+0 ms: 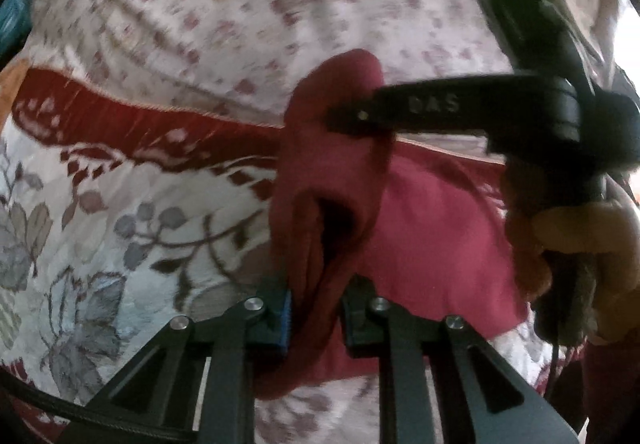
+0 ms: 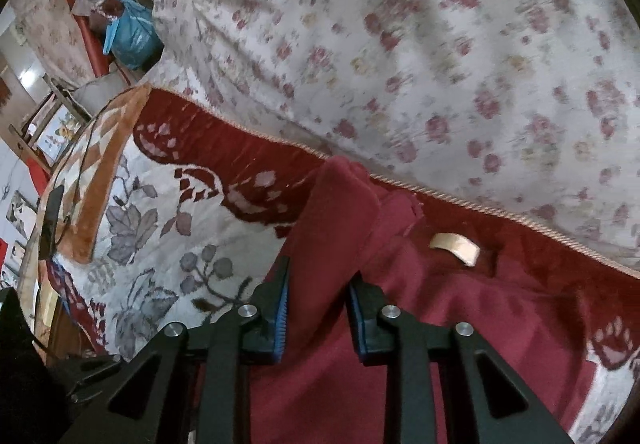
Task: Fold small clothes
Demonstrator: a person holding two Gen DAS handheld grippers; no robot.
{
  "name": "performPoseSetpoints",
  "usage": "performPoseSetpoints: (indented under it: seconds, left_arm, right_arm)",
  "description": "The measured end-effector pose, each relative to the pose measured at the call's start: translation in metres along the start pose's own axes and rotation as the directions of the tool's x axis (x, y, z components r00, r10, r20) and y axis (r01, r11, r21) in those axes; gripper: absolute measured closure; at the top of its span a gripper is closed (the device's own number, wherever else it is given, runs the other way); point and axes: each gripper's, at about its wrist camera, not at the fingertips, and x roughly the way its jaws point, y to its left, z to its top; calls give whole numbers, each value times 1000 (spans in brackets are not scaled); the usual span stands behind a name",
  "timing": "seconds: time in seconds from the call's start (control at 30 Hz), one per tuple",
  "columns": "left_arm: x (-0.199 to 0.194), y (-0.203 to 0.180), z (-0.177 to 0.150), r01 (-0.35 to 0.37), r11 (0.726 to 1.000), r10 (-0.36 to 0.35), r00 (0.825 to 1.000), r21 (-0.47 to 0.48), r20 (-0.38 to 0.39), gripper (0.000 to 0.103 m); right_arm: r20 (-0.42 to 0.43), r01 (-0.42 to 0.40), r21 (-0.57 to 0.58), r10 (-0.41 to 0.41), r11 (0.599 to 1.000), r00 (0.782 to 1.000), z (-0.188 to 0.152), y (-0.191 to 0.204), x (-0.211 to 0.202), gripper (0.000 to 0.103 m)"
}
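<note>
The only lettering stands on the black finger point(image 1: 452, 104) of the other gripper, at three o'clock in the left wrist view: blurred, it reads roughly "DAS". Nothing else is legible.

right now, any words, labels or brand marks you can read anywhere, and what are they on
"DAS": raised letters on the black finger of the right gripper, seen from the left wrist view; blurred, so there may be more letters.
Tan tag on the red garment: no print can be made out.
Clutter at the far left of the right wrist view: too small and blurred to read.
Nothing else legible.
</note>
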Motion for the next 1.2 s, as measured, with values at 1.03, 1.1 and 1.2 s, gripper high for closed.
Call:
performPoseSetpoints:
  seconds: [1.03, 1.1, 1.2]
  left_arm:
    - [98, -193, -23, 208, 955, -154, 957, 210, -247, 72]
    - [79, -181, -26, 291, 934, -230, 934, 209, -274, 58]
    - [40, -153, -30, 243, 932, -192, 961, 271, -200, 45]
  right_arm:
    - [-67, 178, 271, -166, 946, 984, -91, -205, -43, 73]
    - [-49, 183, 303, -176, 935, 983, -94, -209, -55, 68]
    - [-12, 228, 294, -235, 928, 972, -100, -201, -88, 63]
